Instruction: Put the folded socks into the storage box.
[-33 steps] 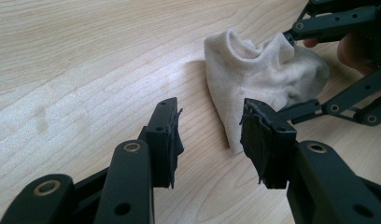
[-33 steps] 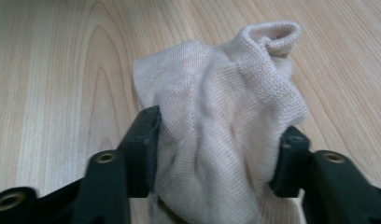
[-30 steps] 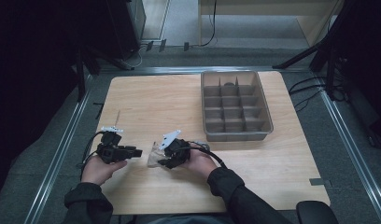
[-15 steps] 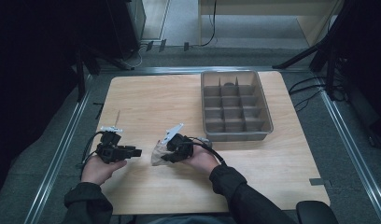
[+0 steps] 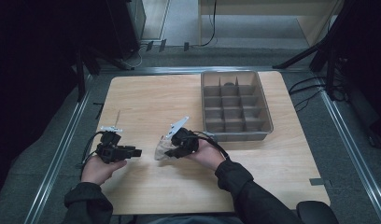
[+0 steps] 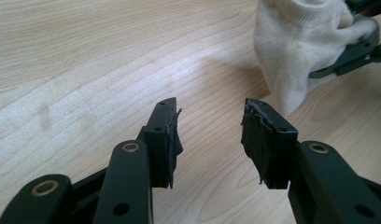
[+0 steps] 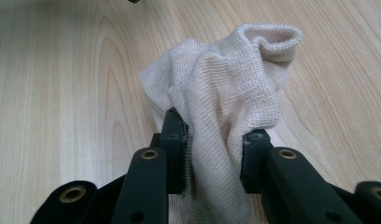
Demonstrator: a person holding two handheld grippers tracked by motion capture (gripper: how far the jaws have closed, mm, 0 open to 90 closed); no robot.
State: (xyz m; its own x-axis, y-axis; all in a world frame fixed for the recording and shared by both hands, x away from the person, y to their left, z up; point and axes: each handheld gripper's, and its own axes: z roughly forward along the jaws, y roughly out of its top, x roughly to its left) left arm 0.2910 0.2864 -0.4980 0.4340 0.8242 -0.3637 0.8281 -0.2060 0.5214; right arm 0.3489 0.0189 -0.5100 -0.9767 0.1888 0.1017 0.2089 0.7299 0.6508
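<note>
Left gripper point(image 5: 132, 152): black body, black cable looping behind, grey three-cornered plate on top with thin rod rising from it. Jaws black, flat bars with brass-ringed pivot holes and small screw holes; pads point(image 6: 167, 140) black, rubbery, frayed at edges. Right gripper point(image 5: 169, 151): same black build, pale grey plate on top, black cable trailing back along forearm. Both sleeves point(image 5: 233, 179) dark, long, reaching wrists.

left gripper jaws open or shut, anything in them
Open and empty. In the left gripper view the left gripper has its jaws apart with bare table between them; the cloth sits farther off in the right gripper.
</note>
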